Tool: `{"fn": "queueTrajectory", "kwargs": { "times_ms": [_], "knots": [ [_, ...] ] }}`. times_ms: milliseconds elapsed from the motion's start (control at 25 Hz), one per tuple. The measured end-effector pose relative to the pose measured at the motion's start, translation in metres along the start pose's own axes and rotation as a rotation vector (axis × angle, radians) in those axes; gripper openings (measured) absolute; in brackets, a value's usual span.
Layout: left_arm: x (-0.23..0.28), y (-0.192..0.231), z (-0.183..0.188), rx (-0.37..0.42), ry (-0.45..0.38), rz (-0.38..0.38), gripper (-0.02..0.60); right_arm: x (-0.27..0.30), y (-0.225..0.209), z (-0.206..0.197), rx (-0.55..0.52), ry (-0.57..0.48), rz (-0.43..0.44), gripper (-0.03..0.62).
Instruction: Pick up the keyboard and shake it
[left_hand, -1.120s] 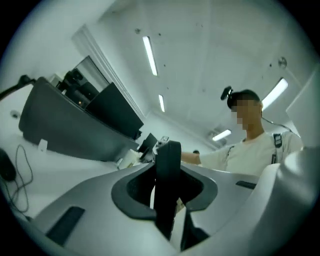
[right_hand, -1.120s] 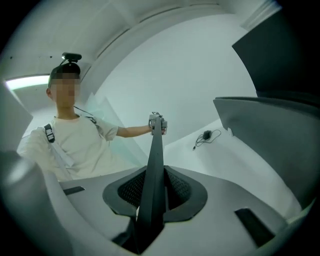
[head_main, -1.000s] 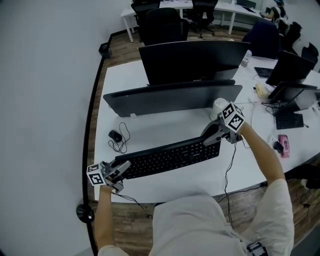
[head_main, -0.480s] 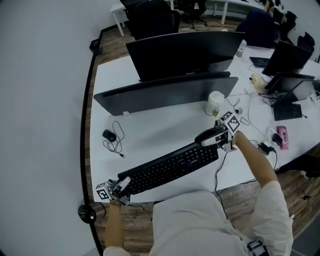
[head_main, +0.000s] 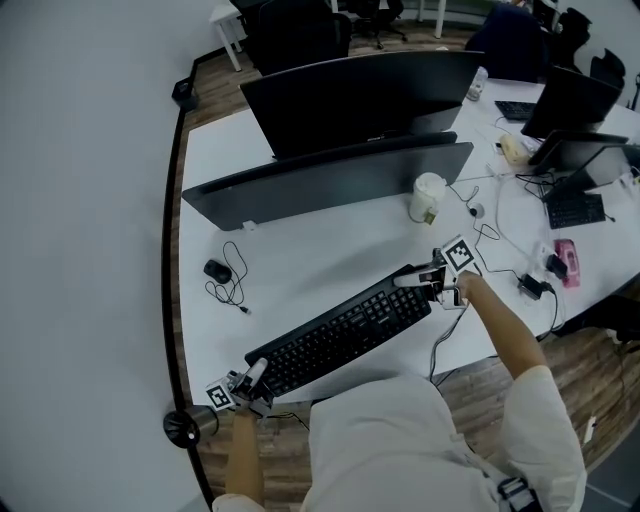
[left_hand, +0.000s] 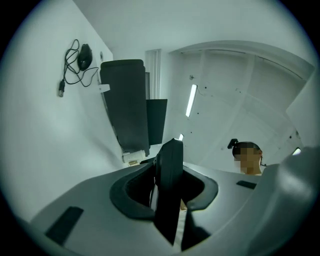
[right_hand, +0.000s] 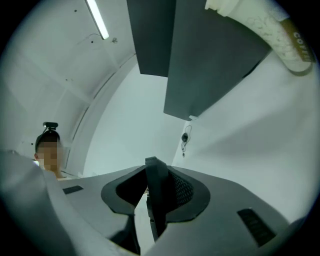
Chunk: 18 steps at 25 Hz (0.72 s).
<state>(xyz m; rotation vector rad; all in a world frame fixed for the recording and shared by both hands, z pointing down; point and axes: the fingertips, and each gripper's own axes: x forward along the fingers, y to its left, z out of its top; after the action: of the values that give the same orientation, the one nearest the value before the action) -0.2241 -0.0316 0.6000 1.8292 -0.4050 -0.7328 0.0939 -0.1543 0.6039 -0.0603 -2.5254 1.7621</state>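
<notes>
A black keyboard (head_main: 340, 335) stretches diagonally over the front of the white desk (head_main: 300, 250), low over its top. I cannot tell whether it touches. My left gripper (head_main: 252, 380) is shut on its near left end, by the desk's front edge. My right gripper (head_main: 422, 281) holds its far right end; these jaws have just been closing, with the keyboard between them. The left gripper view shows the keyboard (left_hand: 169, 195) edge-on between the jaws. It is edge-on too in the right gripper view, where the keyboard (right_hand: 156, 197) sits in the jaws' notch.
Behind the keyboard stand two dark monitors (head_main: 360, 95) and a long dark panel (head_main: 330, 180). A black mouse (head_main: 217, 270) with a coiled cable lies at the left. At the right are a paper cup (head_main: 427, 197), loose cables (head_main: 500, 235) and a pink object (head_main: 563, 262).
Both grippers and the keyboard have come down and toward the desk's front edge. The left end has sunk to the desk's near corner, and the keyboard slants more steeply across the picture.
</notes>
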Motion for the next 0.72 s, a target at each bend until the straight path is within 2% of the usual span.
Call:
{"fn": "queueTrajectory", "kwargs": {
  "times_ms": [120, 280, 720],
  "knots": [
    [0.002, 0.024, 0.007, -0.070, 0.007, 0.065, 0.124, -0.004, -0.021, 0.003, 0.057, -0.042, -0.077, 0.144],
    [0.011, 0.042, 0.018, -0.132, 0.038, 0.112, 0.123, -0.009, -0.035, 0.006, 0.110, -0.092, -0.117, 0.144],
    [0.028, 0.044, 0.032, -0.155, 0.108, 0.129, 0.123, -0.019, -0.037, 0.004, 0.129, -0.165, -0.151, 0.144]
  ]
}}
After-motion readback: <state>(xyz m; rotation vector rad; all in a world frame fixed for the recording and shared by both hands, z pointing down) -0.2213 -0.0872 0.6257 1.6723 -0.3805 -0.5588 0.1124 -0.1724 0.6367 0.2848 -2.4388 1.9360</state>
